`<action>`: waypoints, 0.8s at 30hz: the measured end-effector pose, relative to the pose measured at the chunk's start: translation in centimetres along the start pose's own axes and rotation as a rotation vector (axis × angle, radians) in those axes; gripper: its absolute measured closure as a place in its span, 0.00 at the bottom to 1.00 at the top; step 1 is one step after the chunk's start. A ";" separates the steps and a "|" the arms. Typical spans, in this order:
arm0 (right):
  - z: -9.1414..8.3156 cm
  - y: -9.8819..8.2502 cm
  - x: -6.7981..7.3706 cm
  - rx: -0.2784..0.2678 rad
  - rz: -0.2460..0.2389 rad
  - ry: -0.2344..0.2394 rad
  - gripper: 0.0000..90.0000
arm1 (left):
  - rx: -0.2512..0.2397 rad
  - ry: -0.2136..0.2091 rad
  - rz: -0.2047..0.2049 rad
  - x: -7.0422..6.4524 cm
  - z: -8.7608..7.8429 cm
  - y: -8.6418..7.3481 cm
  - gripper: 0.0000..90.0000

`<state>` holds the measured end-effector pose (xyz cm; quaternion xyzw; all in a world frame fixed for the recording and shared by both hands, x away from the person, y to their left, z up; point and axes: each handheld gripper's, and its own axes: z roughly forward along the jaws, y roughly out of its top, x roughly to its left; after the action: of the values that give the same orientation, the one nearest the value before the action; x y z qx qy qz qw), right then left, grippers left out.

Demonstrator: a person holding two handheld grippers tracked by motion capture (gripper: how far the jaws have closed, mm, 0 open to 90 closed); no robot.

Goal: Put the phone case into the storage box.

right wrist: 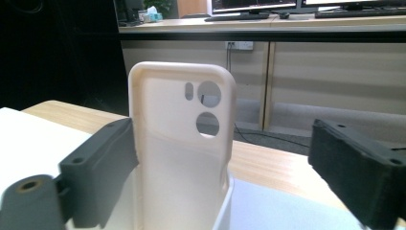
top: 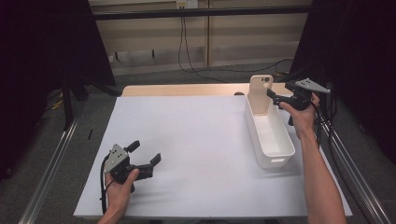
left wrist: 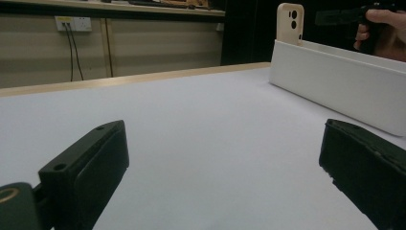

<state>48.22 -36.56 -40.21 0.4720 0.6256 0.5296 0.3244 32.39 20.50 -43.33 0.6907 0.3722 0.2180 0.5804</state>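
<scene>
High view: the phone case point(top: 260, 93) stands upright at the far end of the white bin point(top: 269, 140), leaning against its end wall, its camera cut-outs at the top. The right tongs point(top: 272, 97) sit just beside it, at its upper right edge. In the right gripper view the case point(right wrist: 182, 143) rises between the two black jaws, which stand wide apart; the left one is at the case's edge, though I cannot tell whether it touches, and the right one is clear of it. So the case reads as let go and resting on its own in the bin.

The left tongs point(top: 148, 161) lie low on the near left of the tabletop point(top: 187, 140), jaws spread with nothing between them, well apart from the bin point(left wrist: 335, 91).

By my judgement the placing is done: the case is in the bin. What is left is to draw the right tongs away without tipping the case.
</scene>
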 end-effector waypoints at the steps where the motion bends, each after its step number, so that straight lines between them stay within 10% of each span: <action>1: -0.1 0.0 0.1 0.001 0.006 -0.001 0.06 | 0.000 0.001 0.002 0.0 0.0 0.0 0.03; 24: -2.6 0.5 3.0 -0.014 -0.018 0.007 0.00 | -0.013 0.022 0.010 0.1 -1.1 -0.1 0.03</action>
<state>44.97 -34.64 -38.89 0.4623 0.6272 0.5327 0.3303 31.66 21.32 -43.14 0.6862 0.3735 0.2308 0.5799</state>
